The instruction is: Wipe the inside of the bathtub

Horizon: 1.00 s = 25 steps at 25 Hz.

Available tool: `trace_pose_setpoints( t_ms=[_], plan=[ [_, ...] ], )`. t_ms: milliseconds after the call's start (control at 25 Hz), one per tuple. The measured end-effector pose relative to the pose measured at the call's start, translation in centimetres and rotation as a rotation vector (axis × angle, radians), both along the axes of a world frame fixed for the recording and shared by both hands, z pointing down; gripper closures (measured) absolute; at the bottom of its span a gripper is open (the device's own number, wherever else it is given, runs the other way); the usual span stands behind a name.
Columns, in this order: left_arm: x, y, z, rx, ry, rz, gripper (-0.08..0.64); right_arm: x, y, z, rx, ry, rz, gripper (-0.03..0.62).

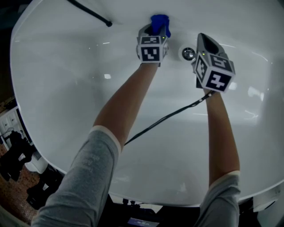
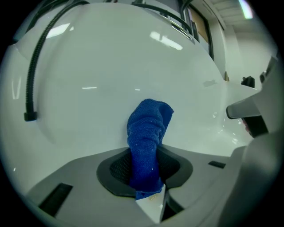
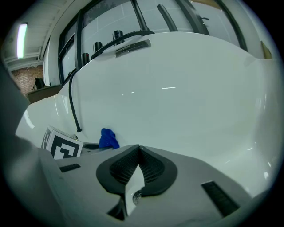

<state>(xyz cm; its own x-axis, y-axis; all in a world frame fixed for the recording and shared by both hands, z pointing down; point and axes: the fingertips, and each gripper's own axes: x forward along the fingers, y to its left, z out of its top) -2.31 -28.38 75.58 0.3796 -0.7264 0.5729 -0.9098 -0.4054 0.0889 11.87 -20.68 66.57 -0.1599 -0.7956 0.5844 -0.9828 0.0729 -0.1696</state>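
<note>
Blue cloth (image 2: 146, 142), pinched by the left hand-held gripper (image 1: 154, 32), faces the tub (image 1: 66, 88) wall for wiping; the right hand-held gripper (image 1: 203, 40), pressed together, idles empty.

Watching remotely, I see a speckled reddish-brown floor (image 1: 11, 199) at the lower left of the head view, just outside the bathtub (image 1: 53, 115) rim. Black gear (image 1: 15, 157) is heaped on it, too dark for me to identify. In the right gripper view a brick wall (image 3: 33, 73) stands at far left, a long bright tube light (image 3: 21, 40) hangs overhead, and tall dark-framed windows (image 3: 104, 20) run across the top. The left gripper view shows glowing ceiling panels (image 2: 245, 8) above a pale wall (image 2: 242, 48).
</note>
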Motion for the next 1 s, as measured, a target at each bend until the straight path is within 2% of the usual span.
trace_pose_setpoints(
  t_ms=[160,320,440,600,720,800,1000],
  plan=[
    [2.4,0.6,1.0,-0.022,0.012,0.056,0.439,-0.2,-0.1,0.5,-0.008,0.009,-0.003,0.583],
    [2.4,0.6,1.2,-0.018,0.009,0.089,0.44,-0.8,-0.1,0.9,-0.02,0.021,-0.006,0.583],
    [-0.4,0.3,2.3,-0.05,0.001,0.022,0.439,-1.2,-0.3,1.0,-0.021,0.018,-0.012,0.583],
    [-6.4,0.1,3.8,-0.096,-0.055,-0.086,0.439,-0.9,-0.3,1.2,-0.017,0.008,-0.013,0.583],
    [-7.8,0.0,4.2,-0.099,-0.078,-0.095,0.439,-0.6,-0.3,1.7,-0.019,0.004,-0.003,0.583],
    [-6.9,0.0,4.4,-0.105,-0.07,-0.088,0.44,-0.7,-0.2,2.1,-0.021,0.002,-0.005,0.583],
    [-1.0,1.1,6.3,-0.172,-0.038,0.041,0.439,-0.6,0.2,2.8,-0.031,0.003,-0.012,0.583]
  ],
)
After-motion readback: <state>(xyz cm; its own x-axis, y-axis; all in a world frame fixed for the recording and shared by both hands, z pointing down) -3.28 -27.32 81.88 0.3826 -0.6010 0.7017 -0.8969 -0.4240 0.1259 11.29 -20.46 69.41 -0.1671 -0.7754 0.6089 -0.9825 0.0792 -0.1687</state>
